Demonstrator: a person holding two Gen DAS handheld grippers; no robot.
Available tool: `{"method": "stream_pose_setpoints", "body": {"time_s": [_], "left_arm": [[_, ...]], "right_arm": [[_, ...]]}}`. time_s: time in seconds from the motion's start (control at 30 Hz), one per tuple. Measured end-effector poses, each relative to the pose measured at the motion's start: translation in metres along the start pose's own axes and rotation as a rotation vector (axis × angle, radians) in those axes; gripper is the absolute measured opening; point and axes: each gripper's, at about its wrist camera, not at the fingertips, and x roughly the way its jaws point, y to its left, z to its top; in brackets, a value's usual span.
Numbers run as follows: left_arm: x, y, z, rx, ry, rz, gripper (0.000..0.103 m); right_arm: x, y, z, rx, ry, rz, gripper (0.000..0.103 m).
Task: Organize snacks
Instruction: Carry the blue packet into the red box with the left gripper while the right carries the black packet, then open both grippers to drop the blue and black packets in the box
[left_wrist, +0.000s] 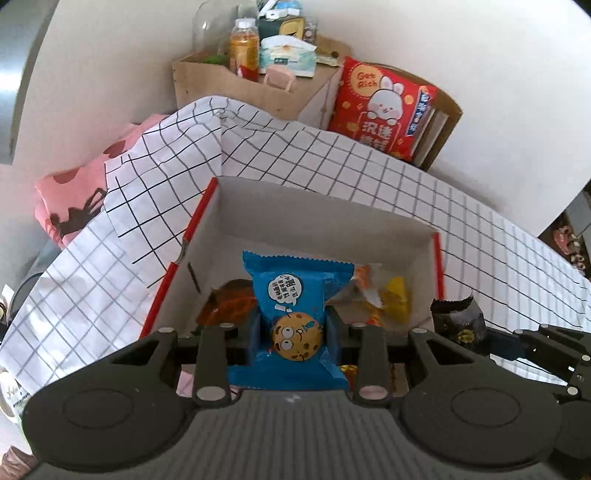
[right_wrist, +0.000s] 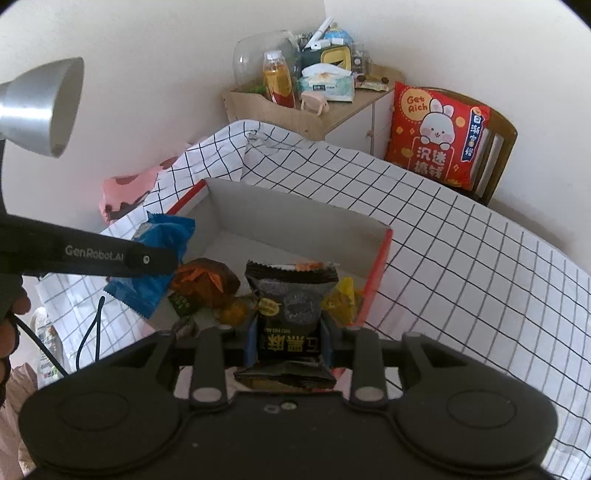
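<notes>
Two packets are held at once, one in each gripper, both poised over the near edge of the red-edged cardboard box (left_wrist: 369, 218) that sits on the grid-patterned cloth (left_wrist: 461, 206). Starting from the left, the left gripper (left_wrist: 293, 328) has its jaws clamped on the blue cookie packet (left_wrist: 295, 291), gripping it across the lower middle so the printed face stands upright toward the camera and the crimped top edge leans out over the box. That hold looks chosen to let the packet drop flat inside once the jaws part. Beneath it, inside the box, lie an orange-brown wrapped snack (left_wrist: 229, 304) on the left side and a yellow wrapped sweet (left_wrist: 397, 297) toward the right wall, so the box appears to be the collecting place and is partly filled. Further right, the right gripper (right_wrist: 290, 334) is closed on the black sesame packet (right_wrist: 290, 299), again pinched at mid-body with the top seam pointing forward over the box interior. Judging by this, both snacks are about to be released into the box, and the far half of its floor is bare for them.
</notes>
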Motion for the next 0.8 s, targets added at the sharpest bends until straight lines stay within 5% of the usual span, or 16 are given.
{"method": "stream_pose_setpoints", "body": {"time_s": [0.8], "left_arm": [[0.094, -0.013, -0.005, 0.047, 0.13, 0.04, 0.035]], "right_arm": [[0.089, -0.007, 0.002, -0.042, 0.129, -0.036, 0.033]]}}
